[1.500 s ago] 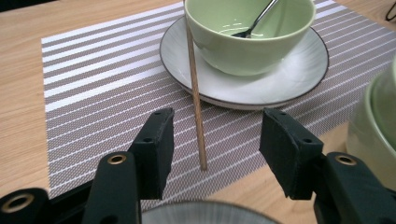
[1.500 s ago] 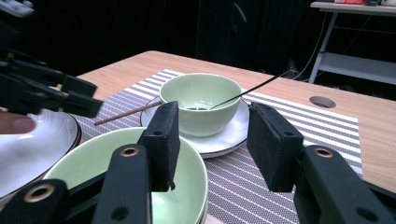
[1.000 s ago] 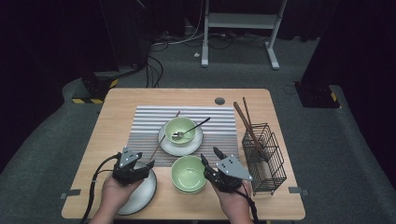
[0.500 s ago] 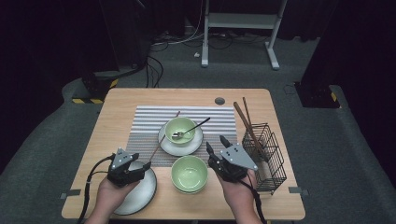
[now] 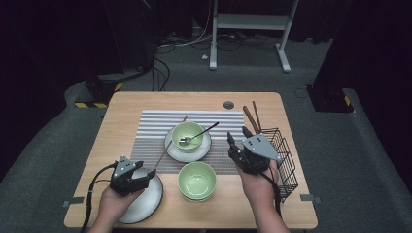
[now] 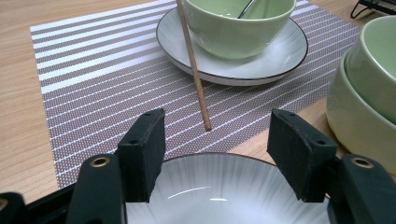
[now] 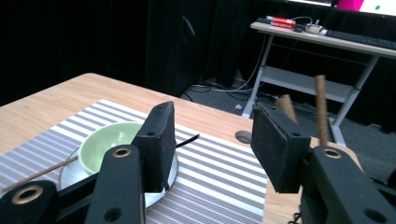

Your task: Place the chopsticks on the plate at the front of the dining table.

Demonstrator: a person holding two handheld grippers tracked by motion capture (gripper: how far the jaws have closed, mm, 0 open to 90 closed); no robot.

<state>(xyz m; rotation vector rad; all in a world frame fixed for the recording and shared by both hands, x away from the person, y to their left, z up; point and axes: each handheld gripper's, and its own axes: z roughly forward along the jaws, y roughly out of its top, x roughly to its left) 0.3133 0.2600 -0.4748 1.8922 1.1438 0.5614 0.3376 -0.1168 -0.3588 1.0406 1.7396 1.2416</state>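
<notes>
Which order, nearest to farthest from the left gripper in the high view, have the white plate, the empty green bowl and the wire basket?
From the left gripper:
1. White plate, directly under it.
2. Empty green bowl, to its right.
3. Wire basket, at the table's right edge.

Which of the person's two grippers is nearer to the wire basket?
Right. The right gripper hangs just beside the wire basket, at its left edge; the left gripper sits over the plate across the table.

High view above table looking down, tongs views low, close, sharing striped placemat (image 5: 160, 128), bowl-on-saucer (image 5: 187, 135).
</notes>
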